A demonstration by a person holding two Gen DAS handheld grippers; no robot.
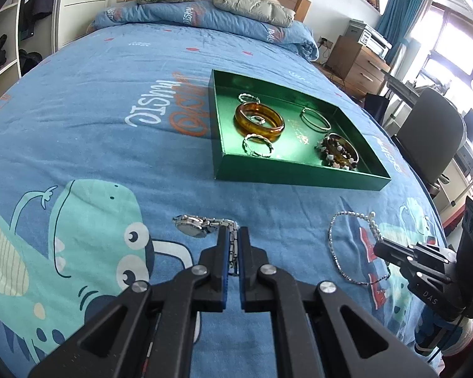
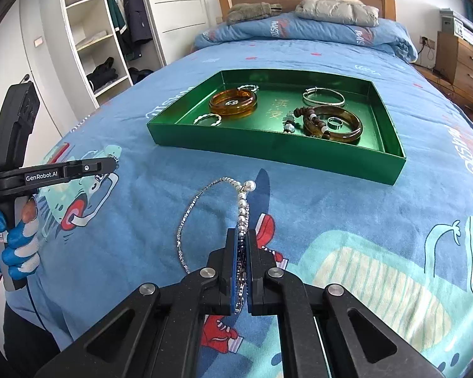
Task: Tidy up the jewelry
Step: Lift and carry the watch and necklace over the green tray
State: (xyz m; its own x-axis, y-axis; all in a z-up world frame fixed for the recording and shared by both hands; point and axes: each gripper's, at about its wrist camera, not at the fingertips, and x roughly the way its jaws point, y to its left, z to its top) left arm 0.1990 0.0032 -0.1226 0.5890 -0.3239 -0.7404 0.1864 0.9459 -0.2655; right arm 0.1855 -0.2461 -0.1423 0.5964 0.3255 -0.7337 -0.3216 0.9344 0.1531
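Blue-padded left claw point(image 1: 233, 236) pinches metal-link watch point(image 1: 192, 226) band; right claw point(image 2: 242, 236) clamps pearl-and-chain necklace point(image 2: 211, 217), lower frame. Glossy green tray point(image 2: 268, 152) w/ amber bangles point(image 2: 233, 102) above.

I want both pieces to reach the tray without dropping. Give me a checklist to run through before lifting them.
1. Left gripper closed on the watch band: ok.
2. Right gripper closed on the pearl necklace: ok.
3. Necklace chain free of snags on the bedspread: cannot tell.
4. Bare floor left in the green tray: ok, at its centre.
5. Path to the tray unobstructed: ok.
6. Grip firm enough to hold: cannot tell.
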